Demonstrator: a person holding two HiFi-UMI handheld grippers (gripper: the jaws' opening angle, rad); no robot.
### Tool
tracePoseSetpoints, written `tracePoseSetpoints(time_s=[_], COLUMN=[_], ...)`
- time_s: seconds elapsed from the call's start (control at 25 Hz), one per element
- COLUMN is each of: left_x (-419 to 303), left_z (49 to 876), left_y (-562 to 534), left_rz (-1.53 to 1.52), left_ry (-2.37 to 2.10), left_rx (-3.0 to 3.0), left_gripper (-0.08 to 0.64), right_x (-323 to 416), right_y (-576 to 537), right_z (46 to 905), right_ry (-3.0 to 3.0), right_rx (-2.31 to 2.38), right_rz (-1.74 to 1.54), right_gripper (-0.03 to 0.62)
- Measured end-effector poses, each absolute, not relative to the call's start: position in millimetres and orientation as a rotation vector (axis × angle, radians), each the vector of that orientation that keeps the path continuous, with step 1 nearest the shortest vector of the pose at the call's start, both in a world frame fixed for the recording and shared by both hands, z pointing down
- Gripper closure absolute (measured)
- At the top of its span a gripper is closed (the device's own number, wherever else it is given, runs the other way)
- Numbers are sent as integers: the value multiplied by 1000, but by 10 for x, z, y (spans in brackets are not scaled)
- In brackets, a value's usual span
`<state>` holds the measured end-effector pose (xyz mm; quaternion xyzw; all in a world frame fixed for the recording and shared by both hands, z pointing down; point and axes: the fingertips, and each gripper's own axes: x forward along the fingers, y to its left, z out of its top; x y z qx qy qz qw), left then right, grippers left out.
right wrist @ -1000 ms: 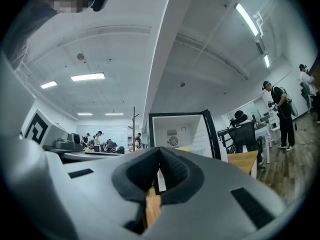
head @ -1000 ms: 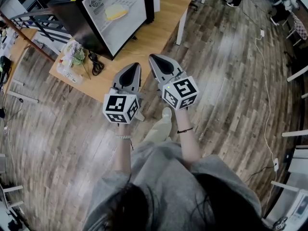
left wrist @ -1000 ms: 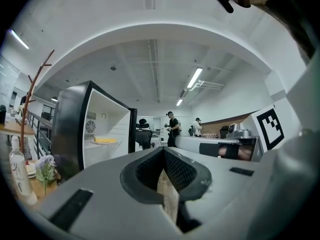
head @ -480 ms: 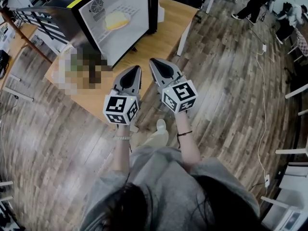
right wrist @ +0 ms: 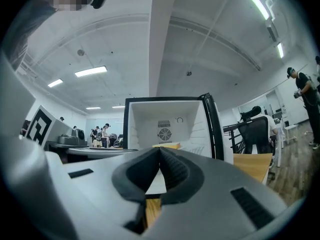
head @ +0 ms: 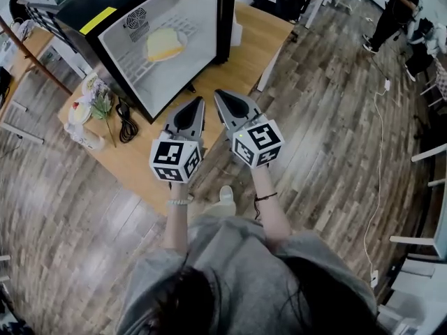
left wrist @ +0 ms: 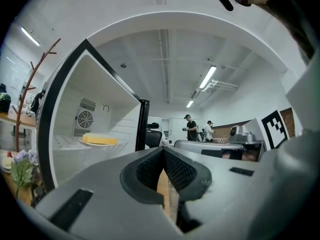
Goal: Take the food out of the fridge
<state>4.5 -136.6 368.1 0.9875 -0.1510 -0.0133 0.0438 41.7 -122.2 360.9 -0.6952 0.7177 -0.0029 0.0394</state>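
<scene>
wood-plank floor [head: 335,152], light wooden table [head: 241,58], white ceiling [right wrist: 200,44], strip lights [right wrist: 90,71]

table [head: 234,67]: light wood, matt | floor [head: 335,131]: glossy planks | fridge [head: 183,68] lining: white, perhaps plastic

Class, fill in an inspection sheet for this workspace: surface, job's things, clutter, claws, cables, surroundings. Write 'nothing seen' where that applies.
Surface: wooden table, with the fridge standing on it.
Job's things: fridge with its white inside showing; yellow food on the wire shelf, not yet taken out.
Clutter: flowers and small white items at the table's left end.
Claws: left claw and right claw are both shut and empty, pointing toward the fridge and short of it.
Cables: black cable coiled on the table beside the fridge; white cable trailing across the floor.
Surroundings: plank floor; person in black standing at the far right.
</scene>
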Motion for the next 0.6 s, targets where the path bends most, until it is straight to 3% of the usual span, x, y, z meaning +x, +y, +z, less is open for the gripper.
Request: tracePoseSetpoints(time_s=[0.6], left_x=[504], left_z=[3742], left_y=[-1823], left_rz=[-62], left_ry=[-603], left_rx=[2949], left_gripper=[552], right_x=[991], right_y=[-1670], right_z=[3708], right_ry=[2285], right_rx=[-2056], right_rz=[-98], right_gripper=[584])
